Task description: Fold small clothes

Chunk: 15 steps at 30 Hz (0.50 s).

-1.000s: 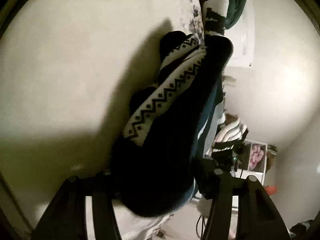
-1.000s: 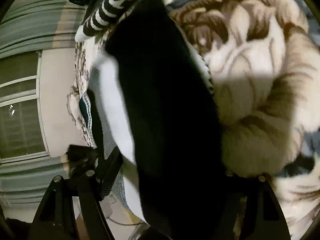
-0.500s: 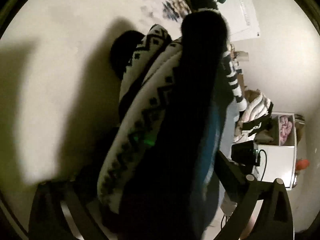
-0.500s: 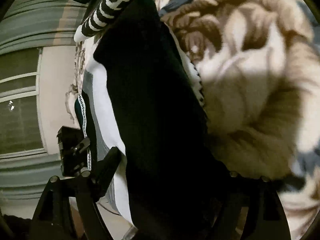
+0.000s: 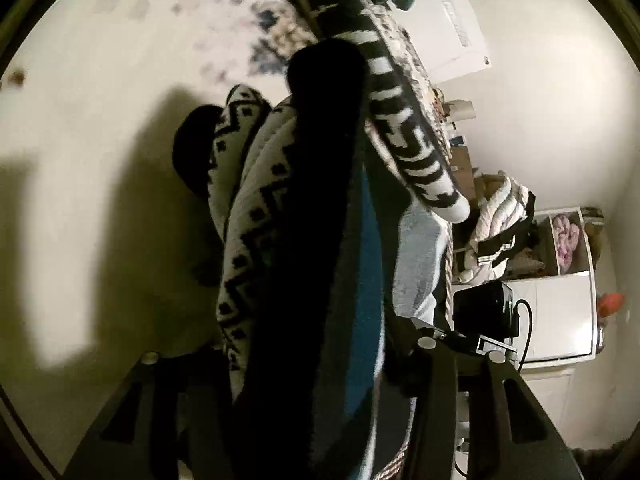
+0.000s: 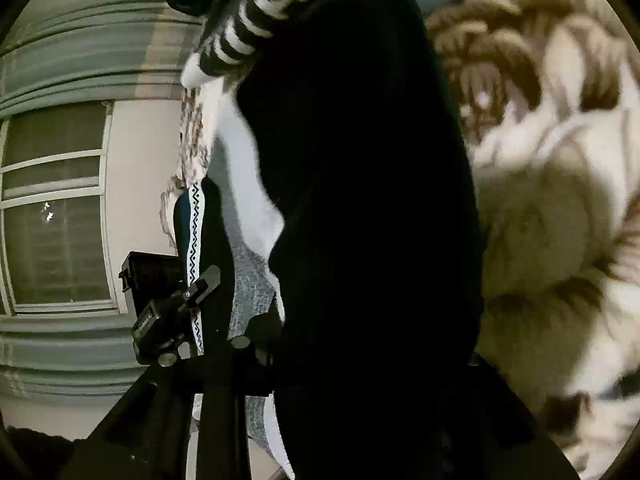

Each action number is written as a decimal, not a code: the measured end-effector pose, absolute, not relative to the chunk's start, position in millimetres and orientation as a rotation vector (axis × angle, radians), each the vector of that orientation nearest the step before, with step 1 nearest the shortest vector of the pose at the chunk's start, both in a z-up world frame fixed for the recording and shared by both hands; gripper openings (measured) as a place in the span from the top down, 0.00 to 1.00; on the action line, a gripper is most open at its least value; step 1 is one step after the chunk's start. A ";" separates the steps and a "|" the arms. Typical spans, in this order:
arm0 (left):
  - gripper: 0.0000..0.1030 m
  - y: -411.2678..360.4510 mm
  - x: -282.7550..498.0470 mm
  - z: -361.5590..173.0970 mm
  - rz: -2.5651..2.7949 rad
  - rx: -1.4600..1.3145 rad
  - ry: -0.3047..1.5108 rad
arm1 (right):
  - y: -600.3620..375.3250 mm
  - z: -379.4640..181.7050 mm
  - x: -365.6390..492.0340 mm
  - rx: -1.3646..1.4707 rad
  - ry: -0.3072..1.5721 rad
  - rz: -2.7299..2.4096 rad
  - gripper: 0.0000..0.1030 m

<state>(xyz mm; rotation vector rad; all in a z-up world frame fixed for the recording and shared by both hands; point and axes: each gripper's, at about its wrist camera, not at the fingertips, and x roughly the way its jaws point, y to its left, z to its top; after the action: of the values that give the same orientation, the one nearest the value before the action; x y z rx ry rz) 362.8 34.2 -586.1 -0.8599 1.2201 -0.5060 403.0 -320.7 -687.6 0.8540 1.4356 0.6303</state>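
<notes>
A thick sock, black with a white zigzag-patterned band and a blue patch (image 5: 304,240), fills the left wrist view. My left gripper (image 5: 316,368) is shut on it and holds it above the pale bedding. In the right wrist view the same sock (image 6: 368,208) shows as a broad black mass with a white and grey side. My right gripper (image 6: 356,356) is shut on it. A second sock, black with white stripes (image 5: 404,128), lies just beyond on the bed and also shows in the right wrist view (image 6: 248,28).
A brown and cream floral blanket (image 6: 552,184) covers the bed. The other gripper's body (image 6: 176,312) shows left of the sock. A white shelf unit (image 5: 560,288) with piled clothes stands by the wall. A window (image 6: 52,208) is at the left.
Both grippers have lifted and turned with the sock, which now hangs closer to the cameras. The striped sock has come further into view.
</notes>
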 end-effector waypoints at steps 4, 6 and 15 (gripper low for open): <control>0.61 33.3 366.9 -567.3 -0.530 -0.822 1.190 | -330.3 -666.3 393.7 0.844 1.385 0.616 0.72; 0.62 34.5 375.5 -559.3 -0.546 -0.813 1.174 | -335.9 -653.4 393.0 0.845 1.356 0.605 0.72; 0.62 19.1 433.0 -529.0 -0.632 -0.746 1.160 | -364.8 -597.1 416.0 0.850 1.231 0.556 0.73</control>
<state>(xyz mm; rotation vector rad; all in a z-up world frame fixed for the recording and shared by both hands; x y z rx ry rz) 433.0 19.1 -529.0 -0.7463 1.1596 -0.6318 416.0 -364.8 -597.1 0.8496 1.2312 0.5555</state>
